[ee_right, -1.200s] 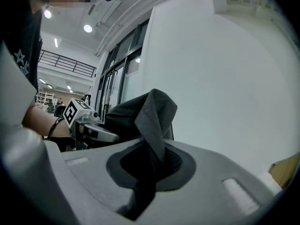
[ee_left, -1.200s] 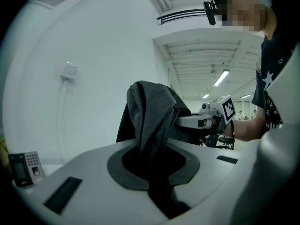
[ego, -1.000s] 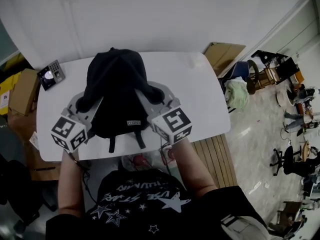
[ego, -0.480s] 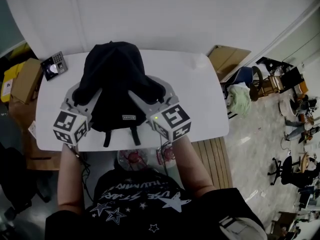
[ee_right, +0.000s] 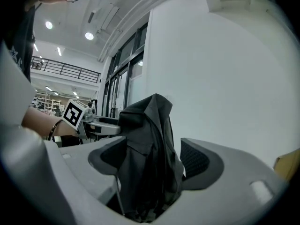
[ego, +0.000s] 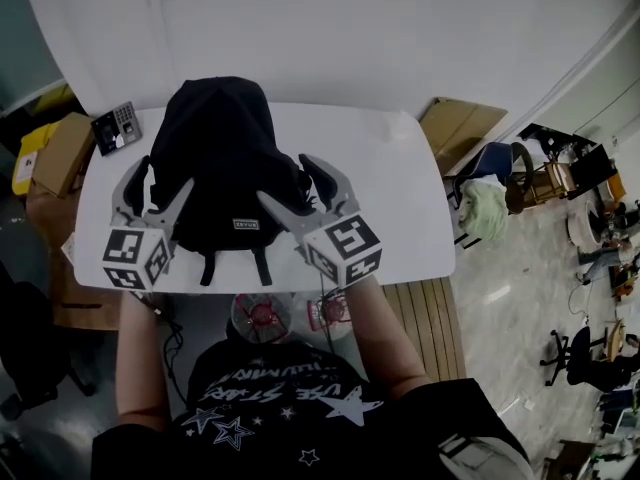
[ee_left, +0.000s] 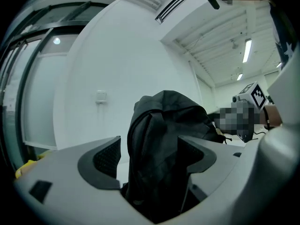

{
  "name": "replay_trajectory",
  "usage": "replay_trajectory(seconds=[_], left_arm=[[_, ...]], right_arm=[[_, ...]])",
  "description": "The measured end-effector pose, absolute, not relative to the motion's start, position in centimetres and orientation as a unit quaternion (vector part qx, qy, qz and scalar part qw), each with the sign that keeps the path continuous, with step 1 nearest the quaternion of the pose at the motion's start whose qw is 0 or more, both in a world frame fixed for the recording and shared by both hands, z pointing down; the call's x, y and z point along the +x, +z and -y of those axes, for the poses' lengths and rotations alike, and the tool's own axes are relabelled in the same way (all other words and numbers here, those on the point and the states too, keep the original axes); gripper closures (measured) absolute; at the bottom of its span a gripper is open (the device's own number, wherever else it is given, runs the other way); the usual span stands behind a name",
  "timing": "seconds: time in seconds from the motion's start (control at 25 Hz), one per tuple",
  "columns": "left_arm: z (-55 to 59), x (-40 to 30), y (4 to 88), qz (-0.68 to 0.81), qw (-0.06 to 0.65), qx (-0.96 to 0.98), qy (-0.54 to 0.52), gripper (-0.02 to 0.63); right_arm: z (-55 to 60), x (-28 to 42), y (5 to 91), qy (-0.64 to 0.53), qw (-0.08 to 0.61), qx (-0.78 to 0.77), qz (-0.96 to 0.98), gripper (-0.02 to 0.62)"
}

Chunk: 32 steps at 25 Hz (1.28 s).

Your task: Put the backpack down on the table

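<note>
Backpack (ego: 225, 158), black and soft, is standing upright on the white table (ego: 375, 193), toward the table's left half and near its front edge, and it is slumping a little at the top. Below the table, the person is leaning in from the bottom of the head view, wearing a black shirt (ego: 285, 408) printed with stars, and is reaching both forearms up to the bag. To the left of the table a cardboard box (ego: 62, 154) is sitting on the floor. The left gripper (ego: 158, 183) is flanking the bag's left side and the right gripper (ego: 287, 180) its right side. Both sets of jaws are opening and standing wide, with folds of the bag's fabric lying loose between them rather than being clamped. In the left gripper view the outer pad (ee_left: 107, 157) is standing clear of the cloth. The marker cubes (ego: 343, 250) are sitting just over the front edge. A small keypad device (ego: 115, 128) is lying on the table's far left corner. Two thin straps (ego: 262, 265) are dangling over the front edge.
</note>
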State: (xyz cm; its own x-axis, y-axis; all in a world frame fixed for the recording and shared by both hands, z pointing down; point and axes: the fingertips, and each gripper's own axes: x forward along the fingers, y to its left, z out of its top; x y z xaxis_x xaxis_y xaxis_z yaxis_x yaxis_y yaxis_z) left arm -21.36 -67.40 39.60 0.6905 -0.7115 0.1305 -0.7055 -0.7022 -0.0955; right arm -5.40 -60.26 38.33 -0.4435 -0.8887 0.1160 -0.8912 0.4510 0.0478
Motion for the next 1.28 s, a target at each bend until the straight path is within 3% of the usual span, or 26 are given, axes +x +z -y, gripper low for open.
replay_trajectory(seconds=[0.76, 0.8, 0.88, 1.12, 1.28], left_arm=[[55.4, -20.2, 40.4, -0.423, -0.005, -0.903, -0.080, 0.255], [54.8, -19.9, 40.4, -0.423, -0.007, -0.903, -0.080, 0.256], [53.6, -19.2, 40.5, -0.426, -0.007, -0.901, -0.080, 0.314], [49.8, -17.2, 41.1, -0.441, -0.011, -0.893, -0.088, 0.382], [46.7, -15.8, 41.5, -0.439, -0.031, -0.893, -0.094, 0.517]], right_arm=[[51.7, -4.5, 38.0, 0.039, 0.020, 0.439, 0.897, 0.249], [51.3, -4.4, 38.1, 0.042, 0.020, 0.435, 0.899, 0.279], [50.4, -4.0, 38.3, 0.045, 0.020, 0.428, 0.902, 0.333], [47.4, -2.6, 38.5, 0.047, 0.022, 0.401, 0.915, 0.413], [45.5, -2.2, 39.0, 0.055, 0.020, 0.376, 0.925, 0.495]])
